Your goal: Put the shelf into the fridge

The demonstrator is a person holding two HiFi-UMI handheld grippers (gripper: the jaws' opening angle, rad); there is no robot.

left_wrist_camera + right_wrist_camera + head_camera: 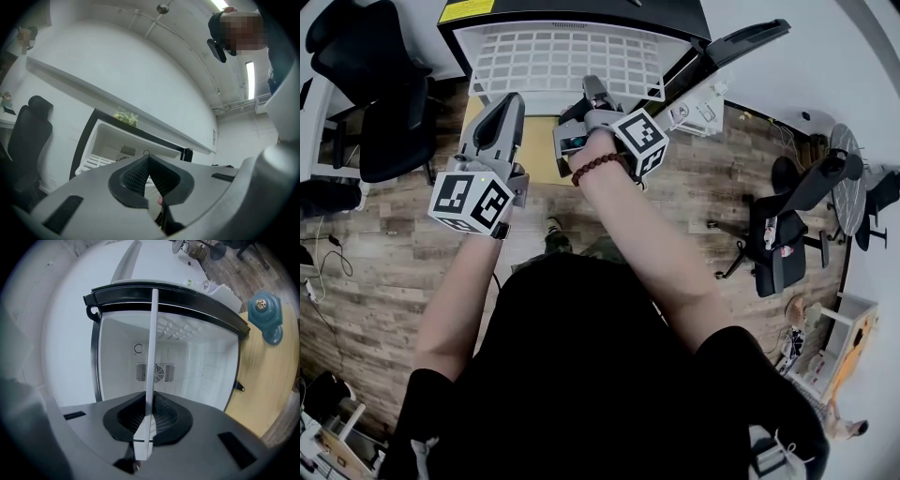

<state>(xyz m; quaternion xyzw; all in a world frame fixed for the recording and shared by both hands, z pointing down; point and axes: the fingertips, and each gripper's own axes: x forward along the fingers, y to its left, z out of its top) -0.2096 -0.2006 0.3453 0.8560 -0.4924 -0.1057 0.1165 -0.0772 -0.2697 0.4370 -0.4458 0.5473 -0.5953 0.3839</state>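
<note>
A white wire shelf (562, 58) lies flat at the mouth of the black fridge (581, 11), most of it still outside. My right gripper (592, 86) is shut on the shelf's front edge. In the right gripper view the shelf (153, 333) runs edge-on as a thin white strip from the right gripper (147, 427) into the white fridge (122, 357) interior. My left gripper (512, 99) sits at the shelf's front left edge with its jaws together. In the left gripper view the left gripper (149, 161) points upward, nothing shows between its pads, and part of the shelf (93, 163) shows behind it.
The fridge door (741, 42) stands open to the right. A light wooden board (539, 155) lies on the floor before the fridge, with a teal object (264, 317) on it. Black office chairs stand at left (375, 103) and right (787, 225). A plant (125, 117) tops the fridge.
</note>
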